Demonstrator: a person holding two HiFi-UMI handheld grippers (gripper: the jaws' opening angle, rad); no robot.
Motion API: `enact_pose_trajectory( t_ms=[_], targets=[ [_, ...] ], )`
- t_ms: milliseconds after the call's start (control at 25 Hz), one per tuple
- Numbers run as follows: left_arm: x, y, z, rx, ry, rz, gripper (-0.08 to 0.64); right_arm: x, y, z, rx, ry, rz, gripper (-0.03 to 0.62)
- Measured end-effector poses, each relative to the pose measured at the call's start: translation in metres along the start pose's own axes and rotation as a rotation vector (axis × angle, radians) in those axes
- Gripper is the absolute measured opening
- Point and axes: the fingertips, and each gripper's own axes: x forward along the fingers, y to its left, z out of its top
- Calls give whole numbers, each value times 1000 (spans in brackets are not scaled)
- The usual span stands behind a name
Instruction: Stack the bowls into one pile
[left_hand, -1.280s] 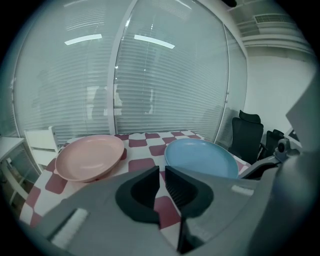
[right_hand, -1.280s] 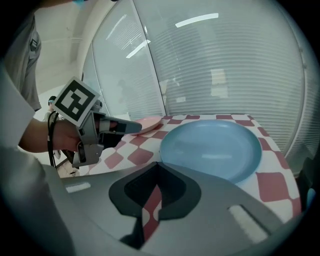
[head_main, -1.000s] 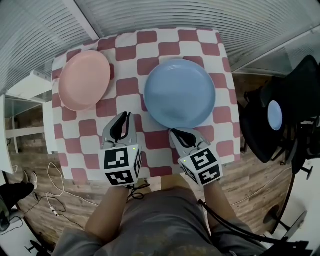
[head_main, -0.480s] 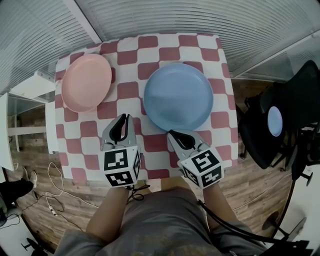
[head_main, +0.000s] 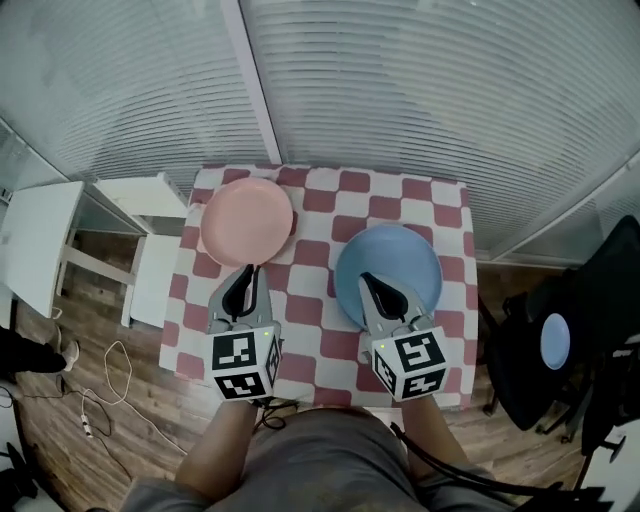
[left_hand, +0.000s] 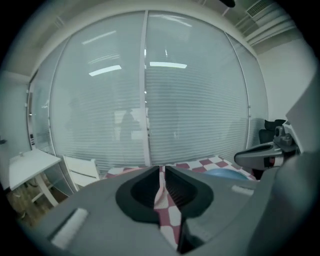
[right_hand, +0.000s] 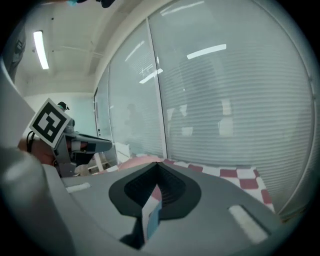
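A pink bowl (head_main: 247, 220) sits at the far left of the red-and-white checked table (head_main: 318, 300), and a blue bowl (head_main: 400, 262) lies to its right. My left gripper (head_main: 247, 273) hovers just short of the pink bowl's near rim, shut and empty. My right gripper (head_main: 366, 279) hangs over the near left part of the blue bowl, also shut on nothing. In the left gripper view the left gripper (left_hand: 161, 170) points level across the table, with the blue bowl (left_hand: 225, 172) at right. In the right gripper view the right gripper (right_hand: 157, 165) has the pink bowl (right_hand: 135, 161) beyond its tips.
A glass wall with blinds (head_main: 400, 90) runs behind the table. A white side table (head_main: 40, 240) and a white chair (head_main: 150, 225) stand at left. A black office chair (head_main: 600, 320) stands at right. Cables (head_main: 100, 400) lie on the wooden floor.
Both grippers have risen and tilted up toward level. The head view has pulled back, so the table looks smaller. The right gripper now overlaps the blue bowl. The bowls have not moved.
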Motion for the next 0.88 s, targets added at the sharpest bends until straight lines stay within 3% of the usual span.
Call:
enact_pose_trajectory(
  t_ms=[280, 440, 640, 880],
  targets=[
    [-33, 86, 89, -44, -208, 187, 38, 18, -11, 124, -115, -213, -47, 38],
    [-45, 117, 122, -28, -253, 230, 38, 27, -6, 168, -115, -288, -43, 41],
    [-35, 140, 138, -4, -272, 241, 38, 53, 1, 181, -134, -285, -39, 40],
    [11, 162, 110, -28, -205, 222, 38, 101, -8, 162, -123, -222, -58, 41]
  ],
)
